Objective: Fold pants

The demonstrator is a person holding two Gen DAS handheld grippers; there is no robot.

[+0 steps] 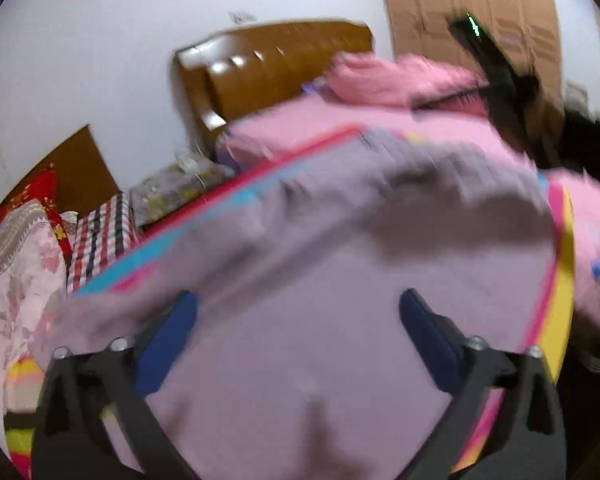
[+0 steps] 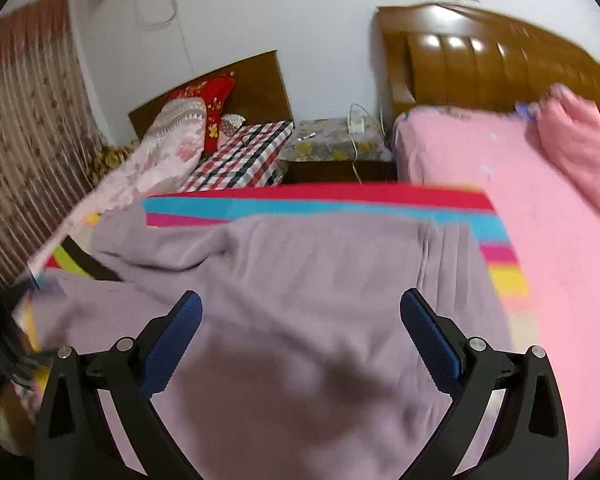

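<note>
The mauve pants (image 1: 340, 280) lie spread on a striped multicolour mat (image 1: 562, 280) on the bed. In the left wrist view my left gripper (image 1: 298, 300) is open just above the cloth, holding nothing. The other gripper (image 1: 496, 76) shows as a black blurred shape at the upper right. In the right wrist view the pants (image 2: 300, 300) lie wrinkled across the mat (image 2: 340, 200), with ribbing near the right edge. My right gripper (image 2: 300, 300) is open above them and empty.
A pink bedsheet (image 2: 540, 220) and pink blanket (image 2: 580, 148) lie to the right, under a brown headboard (image 2: 480, 56). A nightstand (image 2: 336, 148) stands between the beds. A second bed holds a checked cover (image 2: 244, 156) and red pillow (image 2: 208, 96). A curtain (image 2: 28, 120) hangs at left.
</note>
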